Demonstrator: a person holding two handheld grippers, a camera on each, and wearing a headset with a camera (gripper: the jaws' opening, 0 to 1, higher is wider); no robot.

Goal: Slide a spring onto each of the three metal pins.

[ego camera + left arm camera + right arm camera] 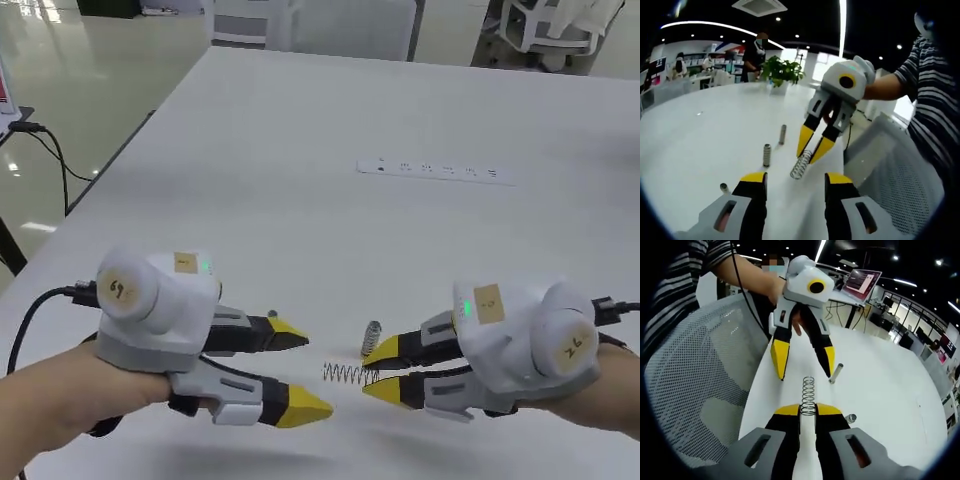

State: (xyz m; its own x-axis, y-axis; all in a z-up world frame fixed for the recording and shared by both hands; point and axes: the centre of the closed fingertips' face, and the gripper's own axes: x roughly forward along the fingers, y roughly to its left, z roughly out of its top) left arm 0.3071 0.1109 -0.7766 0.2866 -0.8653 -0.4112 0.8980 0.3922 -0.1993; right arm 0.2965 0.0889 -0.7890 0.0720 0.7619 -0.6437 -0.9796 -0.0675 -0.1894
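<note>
Clamping one end of a spring [808, 390], the right gripper [808, 412] has its yellow-tipped jaws drawn almost together on the coil, which sticks straight out past the tips and hangs clear of the white table [300, 150]. Facing it tip to tip, the left gripper [318, 372] has its jaws spread wide and holds nothing. The spring's free end points into the gap between those open jaws and touches neither of them. Three metal pins stand upright on the table in a loose row just beside the two grippers, seen best from the left gripper view. A short pin [724, 188] sits right next to that view's own left jaw. A ribbed pin [766, 155], which looks coiled along its length, comes next, and a smoother pin [782, 134] stands farthest off. Whether the ribbed one wears a spring I cannot tell for sure. Farther across the table lies a white power strip [435, 170]. A grey mesh chair [700, 370] stands against the near edge, a person's striped sleeve [930, 100] shows behind the right gripper, and an open laptop [862, 282] sits on a desk beyond
</note>
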